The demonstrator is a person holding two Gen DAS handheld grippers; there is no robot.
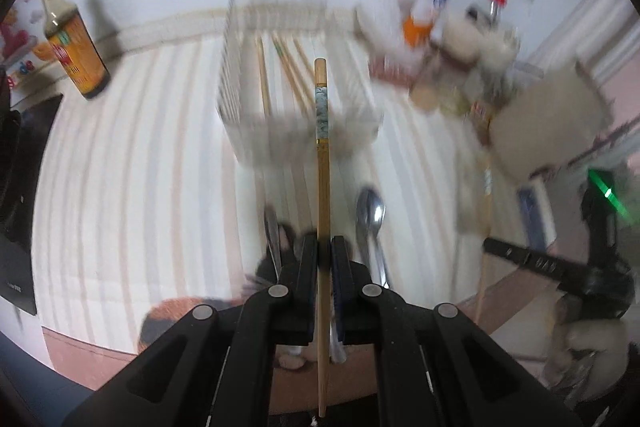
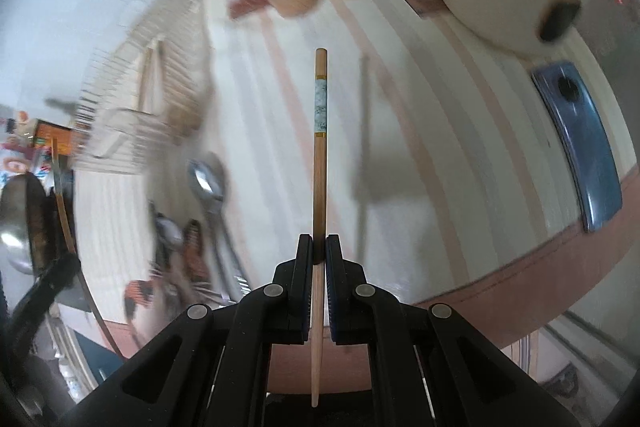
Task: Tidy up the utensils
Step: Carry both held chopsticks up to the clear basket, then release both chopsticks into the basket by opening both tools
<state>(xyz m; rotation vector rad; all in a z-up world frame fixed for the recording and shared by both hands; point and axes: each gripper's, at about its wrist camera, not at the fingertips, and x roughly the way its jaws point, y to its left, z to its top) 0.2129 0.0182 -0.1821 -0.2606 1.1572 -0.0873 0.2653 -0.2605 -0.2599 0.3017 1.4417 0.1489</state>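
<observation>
My left gripper is shut on a wooden chopstick with a marbled green band, held above the striped tablecloth and pointing at a white slatted utensil basket that holds several chopsticks. My right gripper is shut on a matching chopstick. Metal spoons lie on the cloth below the left gripper; they also show in the right wrist view, near the basket. The right gripper also shows at the right of the left wrist view.
A brown sauce bottle stands at the back left. Jars and packets crowd the back right beside a white appliance. A blue phone lies near the table's right edge. A patterned cloth lies by the spoons.
</observation>
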